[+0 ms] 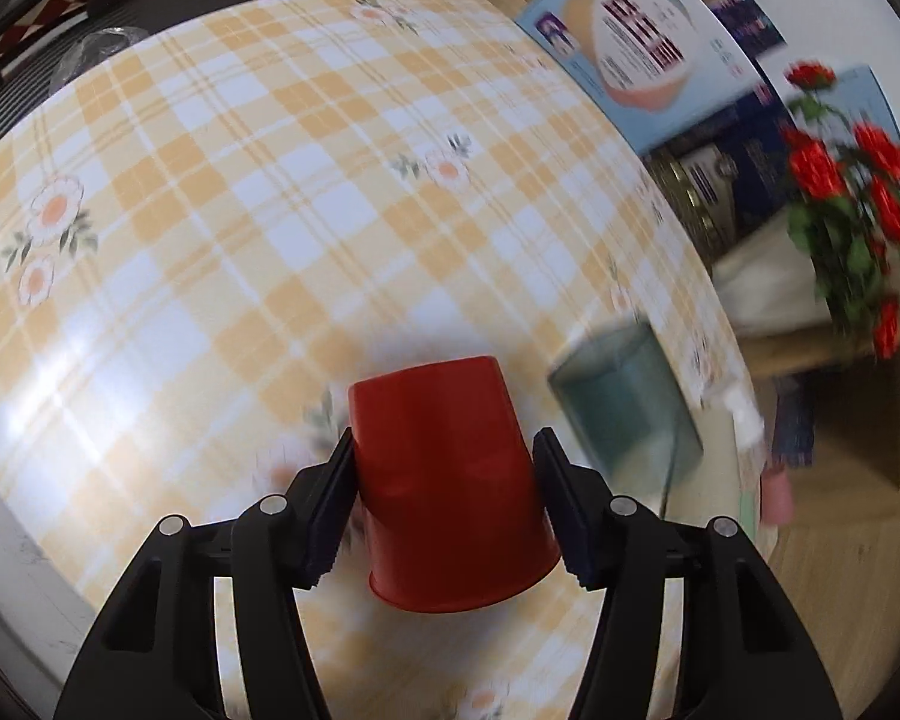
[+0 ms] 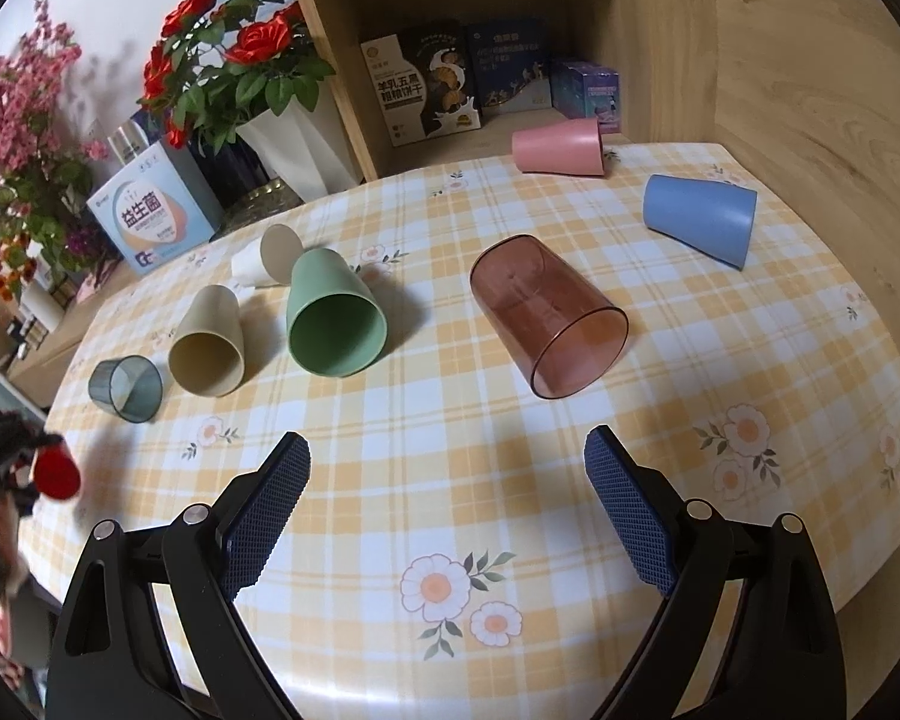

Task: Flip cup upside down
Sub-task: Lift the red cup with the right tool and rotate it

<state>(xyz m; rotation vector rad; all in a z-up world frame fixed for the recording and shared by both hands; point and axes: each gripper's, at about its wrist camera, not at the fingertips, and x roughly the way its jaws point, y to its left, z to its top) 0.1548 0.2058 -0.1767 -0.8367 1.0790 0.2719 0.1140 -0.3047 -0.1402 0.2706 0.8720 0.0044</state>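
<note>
My left gripper (image 1: 444, 480) is shut on a red cup (image 1: 450, 480), its closed base pointing away and its rim toward the camera, held above the checked tablecloth (image 1: 210, 210). The red cup also shows at the far left of the right wrist view (image 2: 57, 471), blurred. My right gripper (image 2: 447, 483) is open and empty above the cloth (image 2: 450, 480). Ahead of it lie several cups on their sides: a clear pink one (image 2: 549, 321), a green one (image 2: 336, 318), a beige one (image 2: 207, 342), a smoky grey one (image 2: 126, 387), a blue one (image 2: 699, 219), a pink one (image 2: 561, 147) and a white one (image 2: 267, 255).
A teal-grey cup (image 1: 630, 408) lies to the right of the red cup. At the table's back stand a white vase of red roses (image 2: 294, 144), pink flowers (image 2: 24, 138), a blue-white box (image 2: 150, 216) and a wooden shelf (image 2: 630, 30) with boxes.
</note>
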